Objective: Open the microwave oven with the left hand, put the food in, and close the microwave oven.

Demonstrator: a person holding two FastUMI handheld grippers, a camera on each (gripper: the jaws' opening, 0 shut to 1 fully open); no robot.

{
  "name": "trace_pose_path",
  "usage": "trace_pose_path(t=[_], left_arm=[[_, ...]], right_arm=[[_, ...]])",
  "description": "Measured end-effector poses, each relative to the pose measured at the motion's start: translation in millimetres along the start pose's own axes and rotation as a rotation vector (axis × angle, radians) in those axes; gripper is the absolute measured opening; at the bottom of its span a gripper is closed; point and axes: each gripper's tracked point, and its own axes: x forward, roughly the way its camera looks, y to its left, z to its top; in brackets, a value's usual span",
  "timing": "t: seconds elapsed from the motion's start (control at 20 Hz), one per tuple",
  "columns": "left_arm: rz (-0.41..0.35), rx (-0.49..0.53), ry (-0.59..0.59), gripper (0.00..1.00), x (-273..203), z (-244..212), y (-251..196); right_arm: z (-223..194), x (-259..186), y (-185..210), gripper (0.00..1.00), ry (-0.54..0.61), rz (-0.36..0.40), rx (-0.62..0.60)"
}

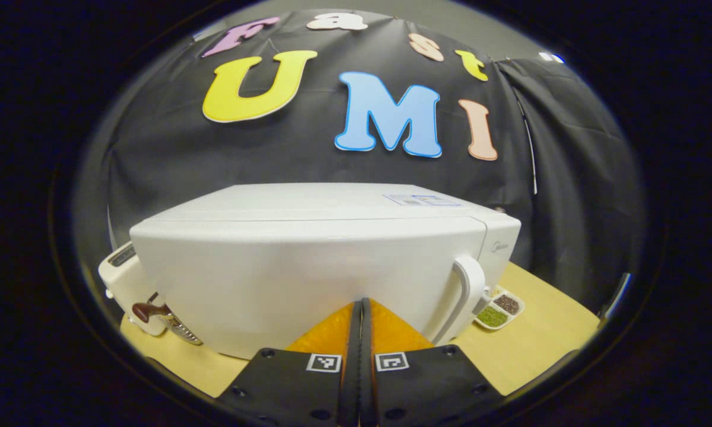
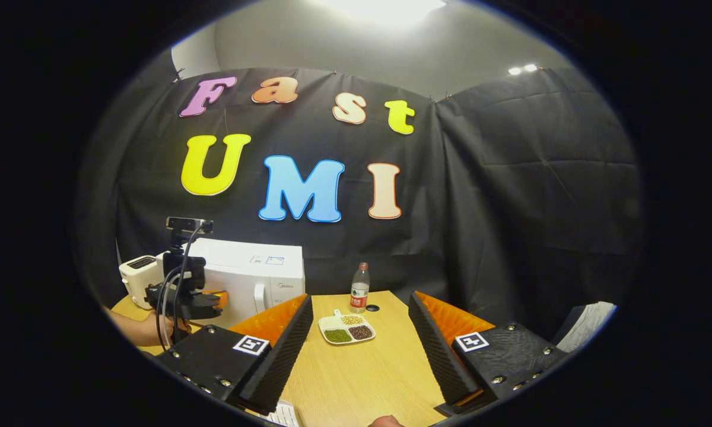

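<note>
your left gripper (image 1: 362,308) is closed on nothing, right up at the door of the one microwave (image 1: 308,261). its tall handle (image 1: 467,290) stands just to the right. your right gripper (image 2: 359,332) is wide open, with one food tray (image 2: 346,329) straight ahead on the table (image 2: 356,379).

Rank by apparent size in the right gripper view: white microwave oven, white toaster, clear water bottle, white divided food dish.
1. White microwave oven
2. White divided food dish and white toaster: look alike, and toaster is partly hidden
3. Clear water bottle
</note>
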Motion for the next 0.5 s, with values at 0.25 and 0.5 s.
trace_pose_path(t=[0.25,0.5], left_arm=[[-0.008,0.049,-0.106,0.10,-53,38,-14],[0.016,0.039,-0.208,0.07,-135,69,-32]], right_arm=[[4,-6,8,0.98,-0.019,0.072,0.007],[9,-16,3,0.98,-0.050,0.165,0.020]])
